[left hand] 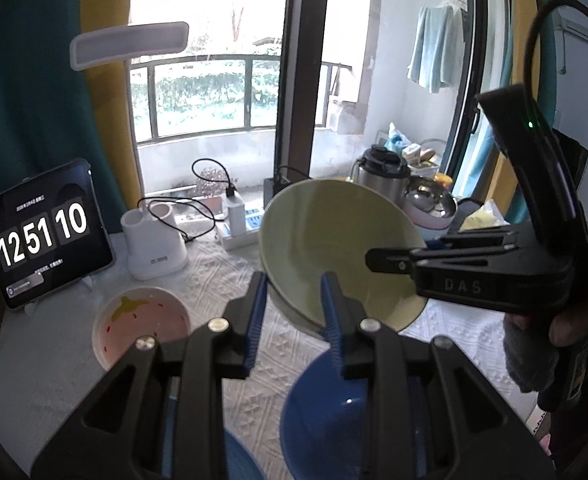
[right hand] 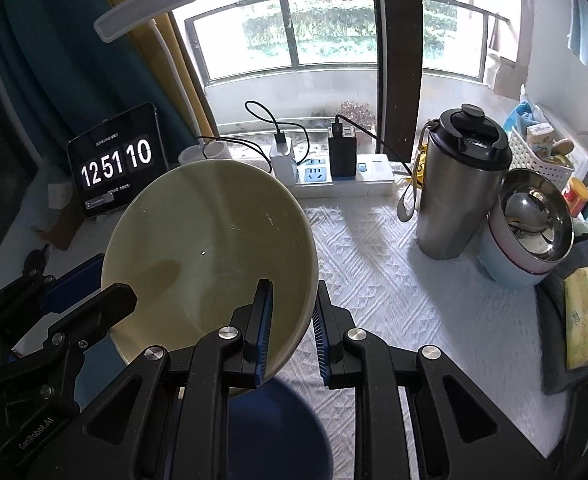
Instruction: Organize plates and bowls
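The white table cloth [right hand: 373, 264] is your landmark. Above its near part you hold the green bowl [right hand: 210, 248] tipped up, prob. so you can carry it to a stack. Under it, on the cloth, sits the blue bowl [left hand: 325, 408]. Left of the cloth, on the bare top, sits the pink strawberry bowl [left hand: 142, 320]. Your right claw [right hand: 292, 316] is clamped on the green bowl's rim, one pad inside & one outside. Your left claw [left hand: 294, 312] is apart w/ nothing in it, just by the green bowl's edge.
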A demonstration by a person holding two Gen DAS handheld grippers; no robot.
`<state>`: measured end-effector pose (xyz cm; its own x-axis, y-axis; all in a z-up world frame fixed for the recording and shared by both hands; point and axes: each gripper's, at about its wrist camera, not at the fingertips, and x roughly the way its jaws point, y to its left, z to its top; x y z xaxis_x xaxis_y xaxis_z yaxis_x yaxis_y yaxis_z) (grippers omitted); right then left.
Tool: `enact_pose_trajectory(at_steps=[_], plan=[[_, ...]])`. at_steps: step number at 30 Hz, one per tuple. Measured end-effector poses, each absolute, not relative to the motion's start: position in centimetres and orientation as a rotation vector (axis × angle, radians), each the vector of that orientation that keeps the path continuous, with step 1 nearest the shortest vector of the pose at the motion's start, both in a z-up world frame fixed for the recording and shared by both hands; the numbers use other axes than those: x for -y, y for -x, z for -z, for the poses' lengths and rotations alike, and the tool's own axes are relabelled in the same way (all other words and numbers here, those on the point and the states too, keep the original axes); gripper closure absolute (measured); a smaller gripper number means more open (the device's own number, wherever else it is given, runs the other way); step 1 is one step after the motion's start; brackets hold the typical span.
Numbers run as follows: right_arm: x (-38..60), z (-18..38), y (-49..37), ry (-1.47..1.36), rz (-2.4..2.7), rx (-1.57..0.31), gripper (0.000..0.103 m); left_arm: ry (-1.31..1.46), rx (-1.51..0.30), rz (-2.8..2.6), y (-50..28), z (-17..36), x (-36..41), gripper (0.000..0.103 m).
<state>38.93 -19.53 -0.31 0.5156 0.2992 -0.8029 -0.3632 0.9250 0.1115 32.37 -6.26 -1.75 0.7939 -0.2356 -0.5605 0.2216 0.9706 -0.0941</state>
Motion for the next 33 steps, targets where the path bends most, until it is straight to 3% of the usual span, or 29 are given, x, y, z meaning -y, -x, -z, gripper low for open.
enact_pose_trajectory(at_steps=[33], plan=[[20.6, 0.0, -31.4, 0.053, -0.372, -0.947, 0.082, 0.03, -0.619, 0.271, -25.5, 2.0, 7.5, 0.074]])
